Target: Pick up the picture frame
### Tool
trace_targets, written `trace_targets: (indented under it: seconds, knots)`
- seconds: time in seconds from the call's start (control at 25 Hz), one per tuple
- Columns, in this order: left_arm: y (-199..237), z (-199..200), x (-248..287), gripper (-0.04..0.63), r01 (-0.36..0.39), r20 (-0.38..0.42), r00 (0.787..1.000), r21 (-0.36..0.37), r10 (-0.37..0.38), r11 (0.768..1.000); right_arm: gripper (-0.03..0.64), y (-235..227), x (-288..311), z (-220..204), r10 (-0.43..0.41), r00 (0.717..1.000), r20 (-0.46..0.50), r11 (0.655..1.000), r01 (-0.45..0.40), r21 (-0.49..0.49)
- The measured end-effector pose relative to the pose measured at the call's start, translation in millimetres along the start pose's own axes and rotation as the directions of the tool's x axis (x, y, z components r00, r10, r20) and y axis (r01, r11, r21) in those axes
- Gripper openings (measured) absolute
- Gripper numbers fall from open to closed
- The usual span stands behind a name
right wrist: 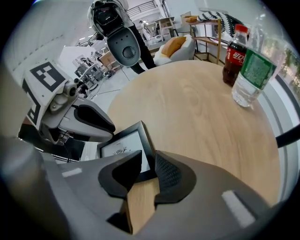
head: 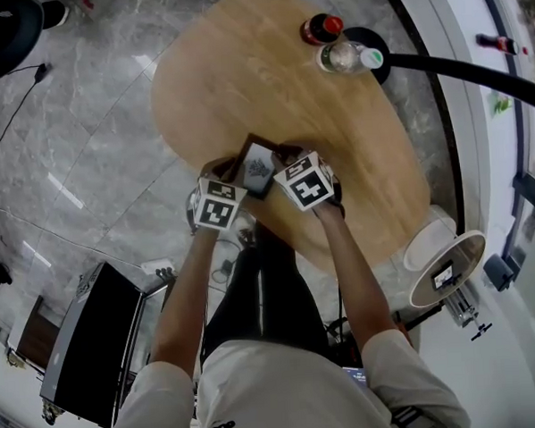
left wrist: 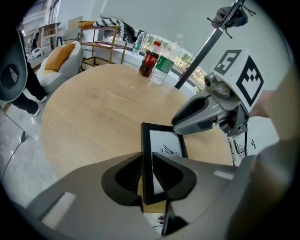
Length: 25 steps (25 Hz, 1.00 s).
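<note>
A black picture frame (head: 258,167) with a white print lies at the near edge of the oval wooden table (head: 242,67), between my two grippers. My left gripper (head: 233,173) is shut on the frame's left edge; in the left gripper view both pads press the frame (left wrist: 164,143) at the jaws (left wrist: 146,173). My right gripper (head: 283,156) stands open at the frame's right corner. In the right gripper view the frame (right wrist: 124,145) reaches between the jaws (right wrist: 147,171), and bare table shows in the gap.
A cola bottle (head: 318,27) and a water bottle (head: 342,57) stand at the table's far side, beside a black pole (head: 474,68). A small round white stand (head: 445,266) is at the right and a black case (head: 91,343) on the floor at the left.
</note>
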<state>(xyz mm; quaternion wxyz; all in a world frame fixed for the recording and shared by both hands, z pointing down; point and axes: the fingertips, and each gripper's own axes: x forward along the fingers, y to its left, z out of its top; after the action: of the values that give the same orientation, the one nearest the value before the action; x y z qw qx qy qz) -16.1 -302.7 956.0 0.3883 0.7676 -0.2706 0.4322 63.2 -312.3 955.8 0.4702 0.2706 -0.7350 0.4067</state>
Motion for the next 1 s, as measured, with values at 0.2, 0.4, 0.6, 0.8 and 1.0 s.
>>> trace_targets:
  seconds: [0.2,0.4,0.6,0.8,1.0]
  knots:
    - [-2,-11,12,0.083,0.018,-0.009,1.000,-0.016,-0.018,1.000,0.069,-4,5,-7,-0.009,1.000,0.001,1.000,0.009,0.016]
    - [-5,-9,14,0.097,0.018,-0.022,1.000,-0.002,-0.018,1.000,0.100,0,2,-4,0.000,1.000,-0.017,0.998,-0.001,-0.063]
    - [-3,-15,20,0.098,0.020,-0.038,0.999,0.001,-0.020,1.000,0.111,0,2,-2,-0.036,0.999,-0.011,0.994,0.035,-0.103]
    - [-3,-17,23,0.098,0.027,-0.052,0.998,-0.003,-0.027,1.000,0.129,-3,9,-4,-0.069,0.997,-0.033,0.985,0.063,-0.159]
    - [-1,-16,23,0.098,0.039,-0.036,0.999,-0.012,-0.039,0.999,0.126,-1,15,-6,-0.073,0.995,-0.064,0.982,0.060,-0.181]
